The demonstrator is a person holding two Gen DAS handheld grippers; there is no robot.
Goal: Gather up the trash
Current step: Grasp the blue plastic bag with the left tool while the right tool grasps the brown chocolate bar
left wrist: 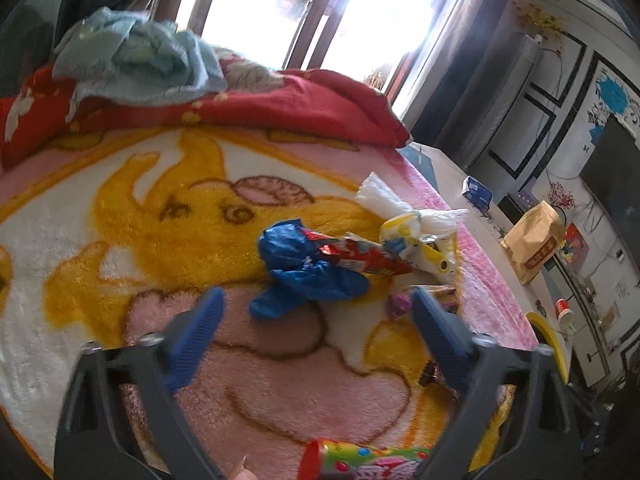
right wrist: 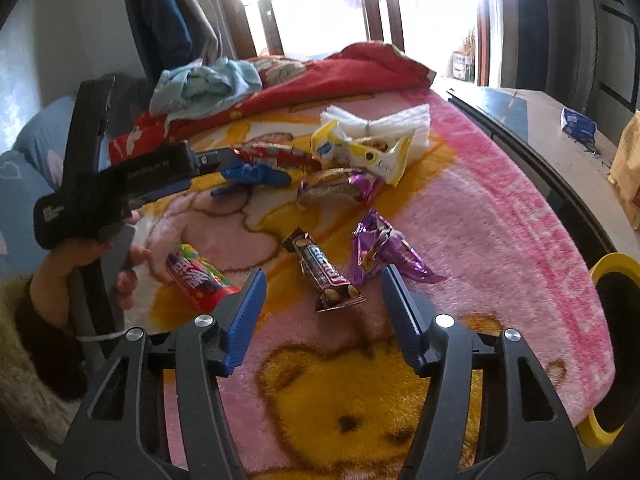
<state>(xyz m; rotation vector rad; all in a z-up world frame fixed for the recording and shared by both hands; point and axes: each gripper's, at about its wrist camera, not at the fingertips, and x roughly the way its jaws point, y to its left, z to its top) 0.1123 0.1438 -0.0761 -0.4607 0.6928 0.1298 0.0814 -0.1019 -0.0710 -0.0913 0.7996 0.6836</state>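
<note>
Right gripper (right wrist: pixel 323 292) nearest the lens: blue pads apart, nothing between them, hanging over the pink cartoon blanket (right wrist: pixel 500 216). Just beyond its tips lies a dark chocolate bar wrapper (right wrist: pixel 324 272), not touched. Right of that, a purple foil wrapper (right wrist: pixel 380 248); left of it, a red candy tube (right wrist: pixel 200 276). At the bed's near right edge stands a yellow-rimmed bin (right wrist: pixel 612 268).

Left gripper (left wrist: pixel 316 308) is likewise parted and grips nothing; it is carried by the person's hand (right wrist: pixel 80 264) at the left of the right wrist view. Just past its tips sits a crumpled blue plastic bag (left wrist: pixel 308 276), no contact visible. Farther: a red snack wrapper (left wrist: pixel 360 258) against the blue bag, a yellow-and-white wrapper (right wrist: pixel 372 152), then a folded white plastic bundle (right wrist: pixel 384 122).

Far end of the bed: red quilt (left wrist: pixel 280 108) with a light-blue cloth (left wrist: pixel 136 56) heaped on top. Right of the bed, a side table (left wrist: pixel 460 184) bearing a brown paper bag (left wrist: pixel 534 240).
</note>
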